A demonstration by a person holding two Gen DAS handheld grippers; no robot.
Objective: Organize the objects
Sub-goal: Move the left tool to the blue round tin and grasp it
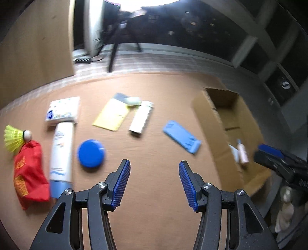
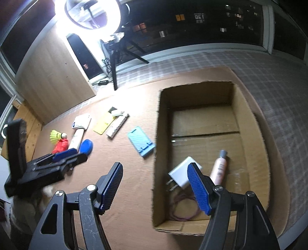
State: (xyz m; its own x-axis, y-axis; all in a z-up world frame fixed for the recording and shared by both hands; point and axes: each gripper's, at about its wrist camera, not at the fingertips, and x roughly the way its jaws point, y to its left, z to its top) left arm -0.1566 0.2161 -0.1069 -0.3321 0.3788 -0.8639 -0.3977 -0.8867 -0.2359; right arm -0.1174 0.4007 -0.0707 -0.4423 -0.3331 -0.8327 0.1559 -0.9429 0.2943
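Both claws are hanging spread and empty: the left claw [image 1: 154, 181] beside the cardboard box [image 2: 248, 123], the right claw [image 2: 155, 184] over its near wall.

Open cardboard box [image 2: 196, 96] holds white charger [image 2: 182, 173], pink bottle [image 2: 219, 167].

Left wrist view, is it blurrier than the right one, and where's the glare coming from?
Left wrist view: yes, the white tube and blue disc are smeared by motion. Right wrist view: sharper, though a ring light at top left blows out white and washes over the wooden cabinet. Both bend edges, fisheye style.
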